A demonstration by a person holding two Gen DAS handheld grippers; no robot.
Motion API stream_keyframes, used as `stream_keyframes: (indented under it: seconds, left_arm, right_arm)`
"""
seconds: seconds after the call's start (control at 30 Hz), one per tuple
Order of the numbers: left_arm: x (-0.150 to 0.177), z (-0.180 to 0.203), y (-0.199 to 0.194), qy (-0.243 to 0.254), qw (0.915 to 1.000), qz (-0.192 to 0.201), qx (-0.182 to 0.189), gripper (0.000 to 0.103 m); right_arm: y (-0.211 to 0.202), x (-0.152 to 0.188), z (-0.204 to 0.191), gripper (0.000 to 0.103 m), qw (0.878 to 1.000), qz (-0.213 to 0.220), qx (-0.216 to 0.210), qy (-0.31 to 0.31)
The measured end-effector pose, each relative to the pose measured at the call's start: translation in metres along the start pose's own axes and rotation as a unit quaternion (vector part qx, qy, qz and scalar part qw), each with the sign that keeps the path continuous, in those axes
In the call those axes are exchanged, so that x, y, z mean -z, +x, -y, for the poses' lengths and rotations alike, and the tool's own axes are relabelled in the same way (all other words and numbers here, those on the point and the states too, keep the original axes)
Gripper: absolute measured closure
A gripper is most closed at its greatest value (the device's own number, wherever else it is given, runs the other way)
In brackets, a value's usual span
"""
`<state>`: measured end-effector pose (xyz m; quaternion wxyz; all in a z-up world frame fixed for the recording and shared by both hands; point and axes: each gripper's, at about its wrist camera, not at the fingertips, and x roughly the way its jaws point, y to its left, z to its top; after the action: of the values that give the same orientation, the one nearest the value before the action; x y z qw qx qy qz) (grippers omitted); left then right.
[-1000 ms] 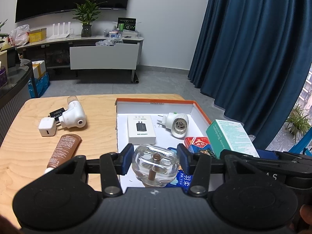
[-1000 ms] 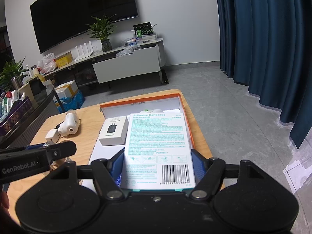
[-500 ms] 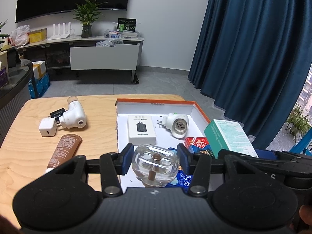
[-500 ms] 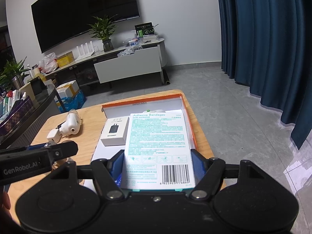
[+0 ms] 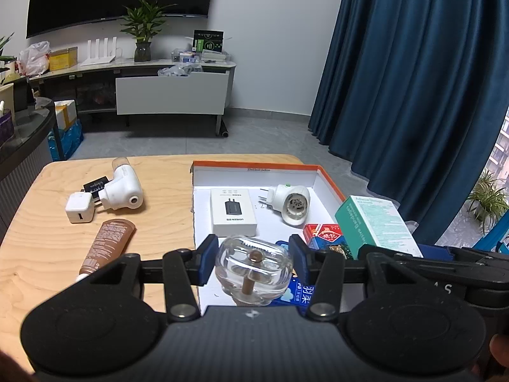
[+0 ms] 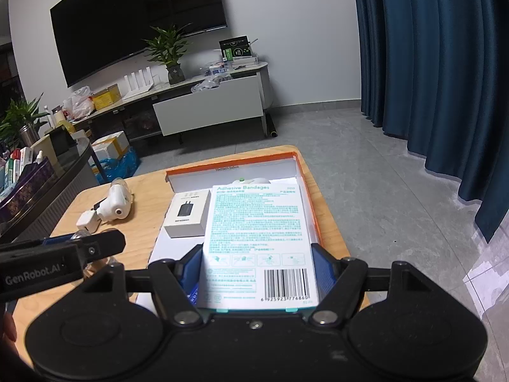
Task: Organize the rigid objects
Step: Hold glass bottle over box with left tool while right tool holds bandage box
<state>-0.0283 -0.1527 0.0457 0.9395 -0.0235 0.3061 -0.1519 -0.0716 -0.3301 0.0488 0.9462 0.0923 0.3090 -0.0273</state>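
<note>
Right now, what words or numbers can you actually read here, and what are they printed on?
"Adhesive Bandages": green and white box in the right claw.
"GenRobot.AI": side of the left claw.
Barcode digits on that box: too blurred.
White charger box: brand print too small.
Red box, blue packet: Chinese characters, unclear.

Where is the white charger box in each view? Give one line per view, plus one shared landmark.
Left wrist view: the white charger box lies inside the orange-edged tray, left of centre, just beyond the clear bottle.
Right wrist view: it lies left of the adhesive bandages box.
Shared landmark: the tray's far orange rim.
</note>
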Motion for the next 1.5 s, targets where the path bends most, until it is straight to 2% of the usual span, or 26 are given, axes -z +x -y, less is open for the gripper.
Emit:
stream_keyframes:
  seconds: [0.87,1.5]
  left_arm:
    - [-0.008,-0.006,0.010,0.005,1.0000,-0.001,-0.003,0.053]
    - [-0.026,-0.009,0.044,0.008,0.9998,-0.017,-0.005,0.053]
  right_arm:
    - [0.008,-0.014,-0.001,0.019,1.000,-0.002,-0.003,-0.005]
    - [0.050,-0.021,0.005,0.019,1.000,-0.029,0.000,-0.001]
